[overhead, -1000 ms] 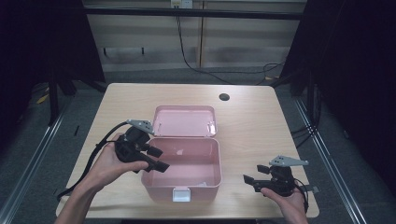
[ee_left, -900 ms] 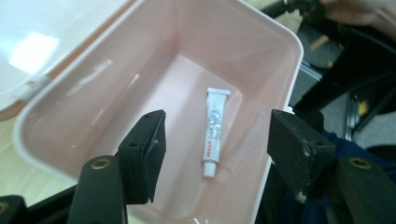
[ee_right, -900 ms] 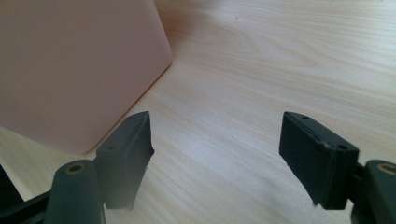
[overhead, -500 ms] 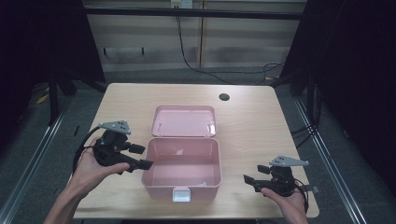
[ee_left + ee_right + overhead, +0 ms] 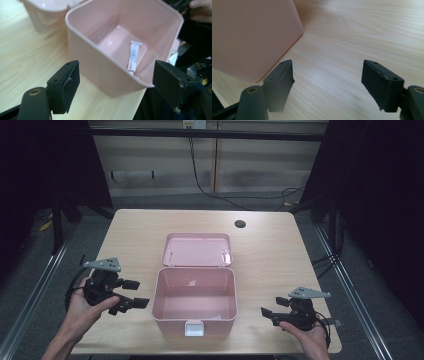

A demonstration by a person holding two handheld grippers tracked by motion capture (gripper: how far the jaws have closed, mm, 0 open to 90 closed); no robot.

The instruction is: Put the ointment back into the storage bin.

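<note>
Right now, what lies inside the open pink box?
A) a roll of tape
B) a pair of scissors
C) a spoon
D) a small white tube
D: the left gripper view shows a small white tube lying on the floor of the pink box.

High view down over the table (image 5: 270,245); both tool cameras close on the shared pink box (image 5: 196,296).

My two handheld black two-jaw grippers, the left gripper (image 5: 131,293) and the right gripper (image 5: 270,309), each carry a grey three-cornered top plate, a trailing black cable, thick square pads (image 5: 65,85) and brass-ringed pivot holes. My forearms are bare.
</note>
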